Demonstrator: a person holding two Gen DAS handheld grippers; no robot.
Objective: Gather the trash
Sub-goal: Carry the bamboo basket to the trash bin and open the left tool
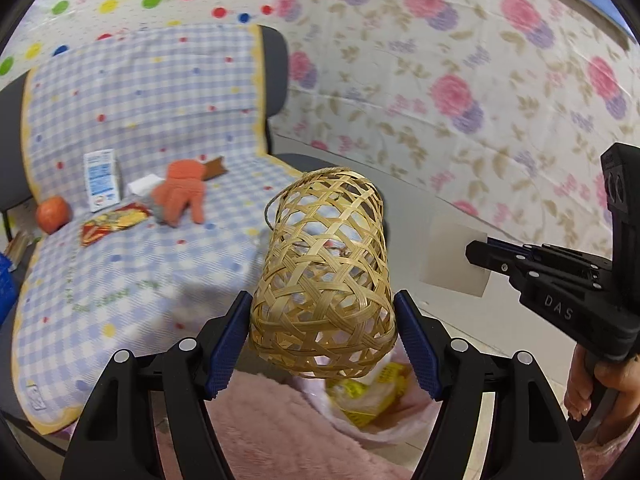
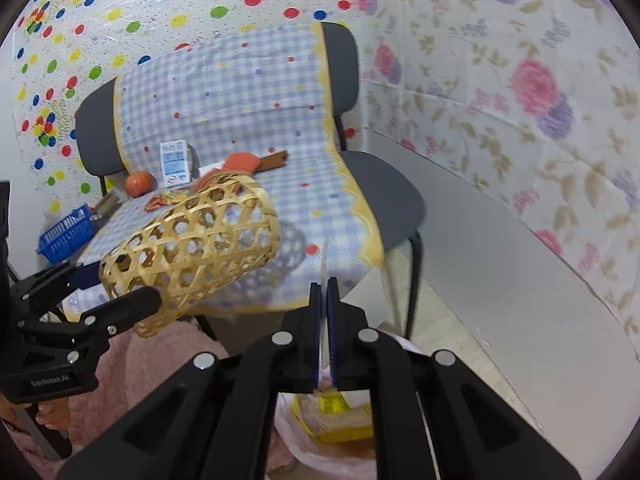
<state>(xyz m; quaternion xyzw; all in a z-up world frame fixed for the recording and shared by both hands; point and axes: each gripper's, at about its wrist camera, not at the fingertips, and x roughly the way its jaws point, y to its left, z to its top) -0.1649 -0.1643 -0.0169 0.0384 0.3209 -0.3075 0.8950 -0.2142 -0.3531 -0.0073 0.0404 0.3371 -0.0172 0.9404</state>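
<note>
Above trash bag (image 1: pixel 360 412), left gripper (image 1: pixel 322 344) clamping basket (image 1: pixel 324 280), right gripper (image 2: pixel 325 320) apparently pinching card (image 1: pixel 454 258)

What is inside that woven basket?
Nothing shows inside the woven basket held by the left gripper; you see through its gaps. Below it, a pink bag holds yellow wrappers.

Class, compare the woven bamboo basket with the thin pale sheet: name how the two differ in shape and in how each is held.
The bamboo basket is a bulky open-weave cylinder; the pale sheet is flat and thin. The left gripper holds the basket with jaws spread wide; the right gripper pinches the sheet with jaws nearly closed. Both are held in the air near the chair.
</note>
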